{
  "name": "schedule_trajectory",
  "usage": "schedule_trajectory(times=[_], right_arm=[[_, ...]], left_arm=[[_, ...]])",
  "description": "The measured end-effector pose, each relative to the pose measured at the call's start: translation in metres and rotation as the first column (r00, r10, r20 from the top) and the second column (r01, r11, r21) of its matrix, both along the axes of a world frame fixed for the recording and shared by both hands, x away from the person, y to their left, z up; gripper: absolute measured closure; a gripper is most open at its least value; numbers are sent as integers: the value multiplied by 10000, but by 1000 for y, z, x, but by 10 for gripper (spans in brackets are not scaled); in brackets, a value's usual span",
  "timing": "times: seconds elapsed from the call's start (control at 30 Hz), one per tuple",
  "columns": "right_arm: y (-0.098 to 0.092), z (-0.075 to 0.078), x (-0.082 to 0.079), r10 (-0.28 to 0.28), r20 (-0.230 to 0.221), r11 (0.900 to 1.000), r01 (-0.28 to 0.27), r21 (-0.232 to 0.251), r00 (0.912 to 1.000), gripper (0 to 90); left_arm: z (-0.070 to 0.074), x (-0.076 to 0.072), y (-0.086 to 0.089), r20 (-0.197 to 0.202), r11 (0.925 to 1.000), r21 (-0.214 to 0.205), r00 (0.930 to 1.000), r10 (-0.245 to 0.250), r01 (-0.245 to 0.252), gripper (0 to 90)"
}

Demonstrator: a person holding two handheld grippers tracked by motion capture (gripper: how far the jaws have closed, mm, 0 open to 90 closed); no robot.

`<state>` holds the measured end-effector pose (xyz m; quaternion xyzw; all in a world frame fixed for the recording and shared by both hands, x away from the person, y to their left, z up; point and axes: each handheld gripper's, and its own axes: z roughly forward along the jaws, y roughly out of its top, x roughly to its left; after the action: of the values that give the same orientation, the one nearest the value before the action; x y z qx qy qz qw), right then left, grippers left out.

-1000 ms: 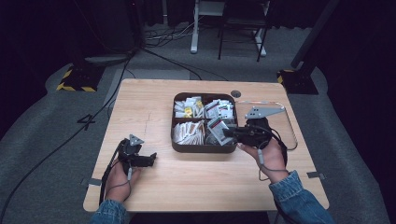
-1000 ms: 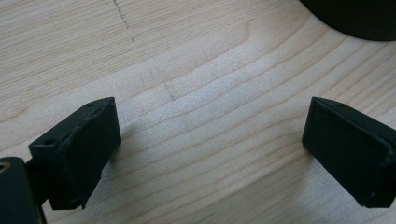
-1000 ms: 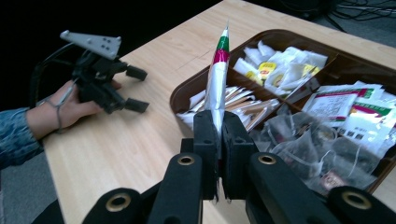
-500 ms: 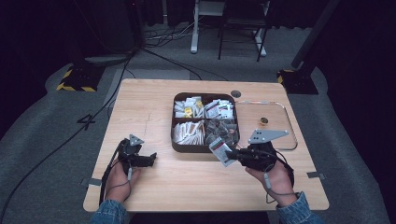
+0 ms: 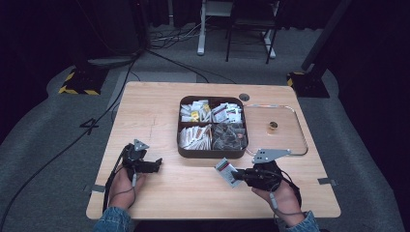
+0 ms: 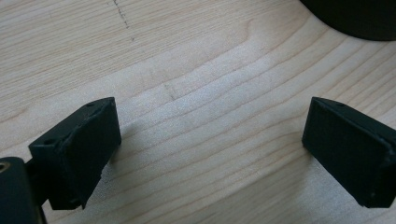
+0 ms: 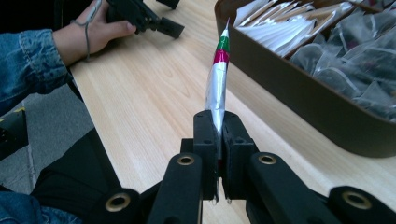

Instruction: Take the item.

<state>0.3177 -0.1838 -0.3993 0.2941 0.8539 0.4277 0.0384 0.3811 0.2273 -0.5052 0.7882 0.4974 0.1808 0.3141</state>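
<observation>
From above, the right hand-held gripper point(image 5: 238, 175) is holding a flat packet point(image 5: 225, 170) just over the bench point(image 5: 154, 111), in front of the brown tray point(image 5: 212, 154), while its own view is showing the packet point(image 7: 218, 77) edge-on, silver with red and green bands, clamped between the closed jaws. The left hand-held gripper point(image 5: 155, 164) is lying on the bench with its jaws standing wide apart, nothing but bare pale wood grain point(image 6: 210, 107) between them. Grey carpet point(image 5: 53, 125), trailing cables point(image 5: 63, 150) and dark surroundings are ringing the bench.
</observation>
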Motion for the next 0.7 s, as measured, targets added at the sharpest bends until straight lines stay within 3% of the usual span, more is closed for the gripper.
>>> schedule_trajectory(times=[0.2, 0.57, 0.7], right_arm=[[8, -17, -5, 322, -393, 9985, -338, -419, 9987, 861], [19, -38, -8, 608, -1005, 9954, -678, -676, 9931, 861], [24, -48, -11, 827, -1416, 9910, -965, -931, 9865, 861]], left_arm=[[0, 0, 0, 2, 10000, 3, 10000, -1, 1, 46], [0, 0, 0, 4, 10000, 3, 10000, 0, 0, 46], [0, 0, 0, 0, 10000, 4, 10000, -1, 1, 46]])
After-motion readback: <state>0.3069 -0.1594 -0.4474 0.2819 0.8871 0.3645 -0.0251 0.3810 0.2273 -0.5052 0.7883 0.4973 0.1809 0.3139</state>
